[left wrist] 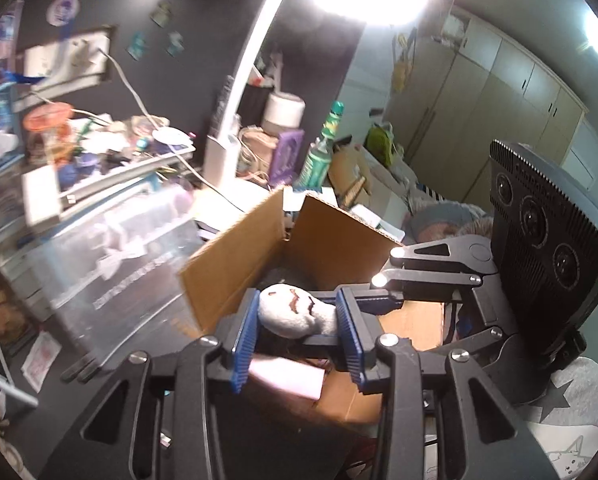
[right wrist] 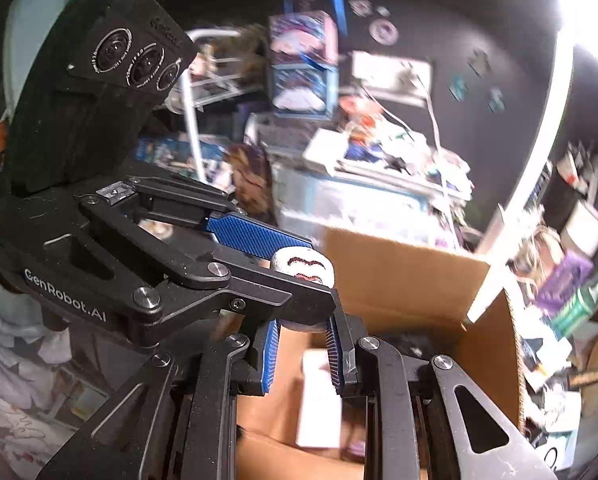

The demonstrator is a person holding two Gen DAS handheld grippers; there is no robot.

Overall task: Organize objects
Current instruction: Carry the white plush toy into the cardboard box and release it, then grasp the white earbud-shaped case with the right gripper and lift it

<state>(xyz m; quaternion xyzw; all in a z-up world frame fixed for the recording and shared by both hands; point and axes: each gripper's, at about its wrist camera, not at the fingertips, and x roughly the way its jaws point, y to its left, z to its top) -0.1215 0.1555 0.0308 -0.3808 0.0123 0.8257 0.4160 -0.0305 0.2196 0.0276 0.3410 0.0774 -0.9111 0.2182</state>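
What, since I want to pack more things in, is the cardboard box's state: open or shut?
Open. The cardboard box has its flaps standing up, and its inside is visible from above.

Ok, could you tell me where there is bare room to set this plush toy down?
For the plush toy, two patches: the dark desktop between the clear bin and the cardboard box, by its left flap, and bare box floor beside the pink packet. The tray behind the bin and the foot of the lamp are crowded.
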